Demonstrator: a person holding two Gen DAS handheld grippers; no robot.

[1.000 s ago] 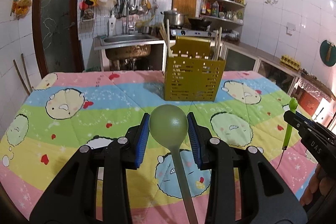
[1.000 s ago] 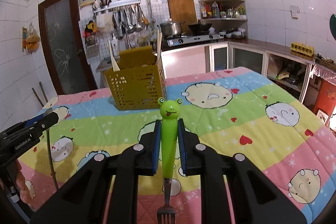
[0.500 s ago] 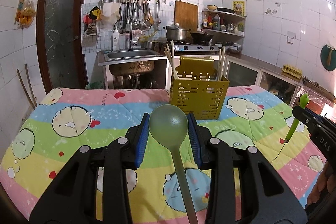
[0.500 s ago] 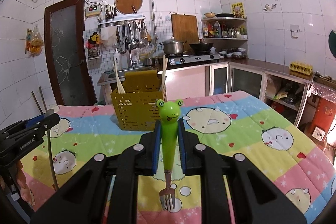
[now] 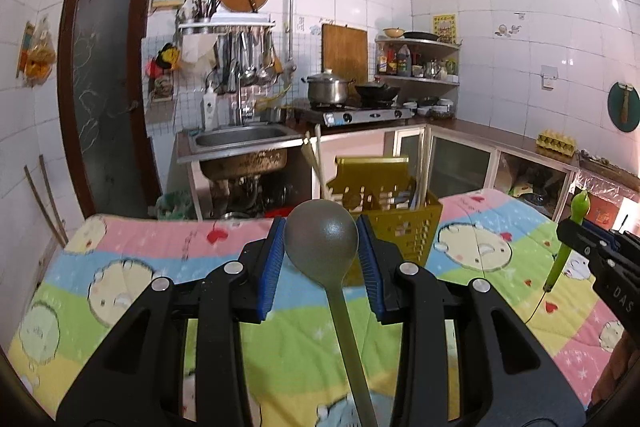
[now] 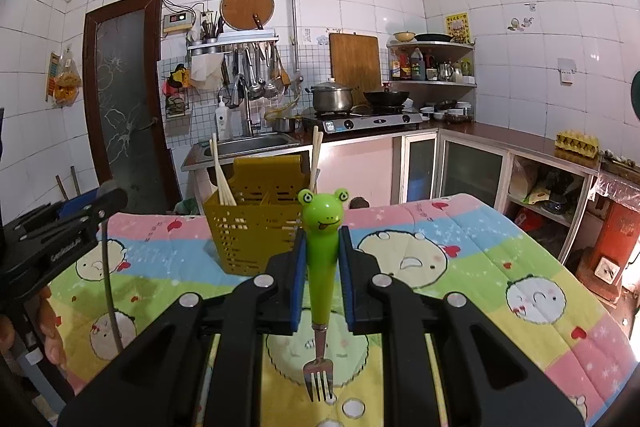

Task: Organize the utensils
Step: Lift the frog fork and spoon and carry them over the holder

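Care matters here: with our left gripper (image 5: pixel 321 254) jaws pinching the grey-green plastic ladle (image 5: pixel 322 242) and our right gripper (image 6: pixel 323 266) jaws clamping the frog-headed green fork (image 6: pixel 322 239), we should lower each tail-first into separate compartments of the perforated yellow plastic caddy (image 6: pixel 251 227) near the tabletop's far edge.

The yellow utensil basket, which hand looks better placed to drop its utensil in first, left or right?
Probably the left. The left gripper holds the spoon with the yellow basket directly behind it. The right gripper holding the frog fork has the basket slightly off to its left.
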